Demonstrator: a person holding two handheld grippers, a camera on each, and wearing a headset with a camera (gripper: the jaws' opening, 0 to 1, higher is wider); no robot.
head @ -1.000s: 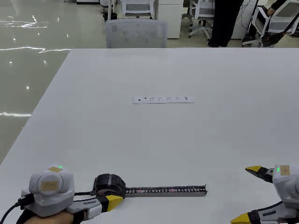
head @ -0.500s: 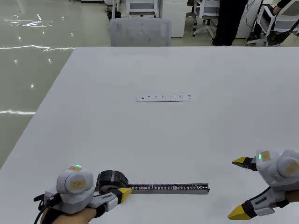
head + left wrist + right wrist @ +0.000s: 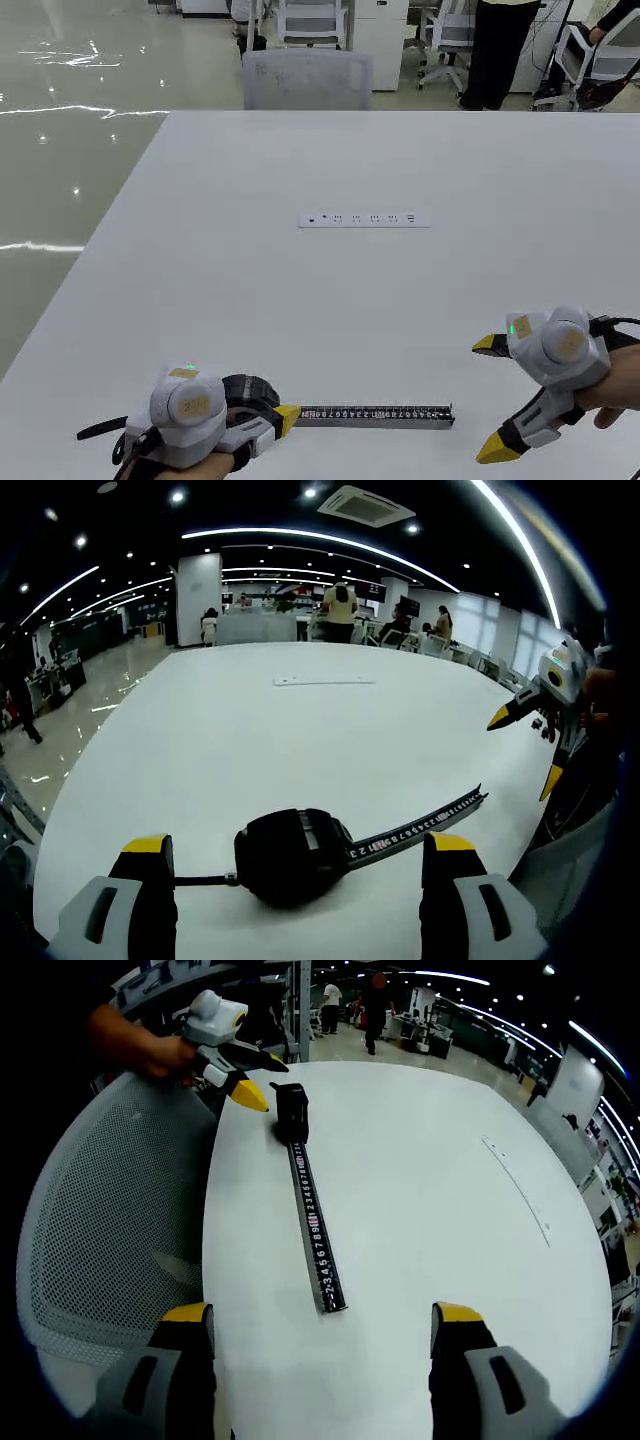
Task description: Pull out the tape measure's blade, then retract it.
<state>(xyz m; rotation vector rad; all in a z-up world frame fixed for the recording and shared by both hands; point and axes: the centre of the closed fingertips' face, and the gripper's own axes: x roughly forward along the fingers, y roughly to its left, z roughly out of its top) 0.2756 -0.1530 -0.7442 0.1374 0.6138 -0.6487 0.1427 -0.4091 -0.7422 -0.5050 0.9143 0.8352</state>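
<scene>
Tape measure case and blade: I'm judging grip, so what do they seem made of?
Case: apparently black plastic or rubber, matte, with barely any glare. Blade: thin strip, likely painted metal; it lies straight and carries printed numerals.

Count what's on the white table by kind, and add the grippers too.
tape measure: 1
power strip: 1
grippers: 2 (left gripper, right gripper)
total: 4

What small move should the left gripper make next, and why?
Probably close the left gripper on the tape measure case: the case sits between its open jaws, the blade lies pulled out on the table, and the right gripper is open, apart from the blade's end.
</scene>
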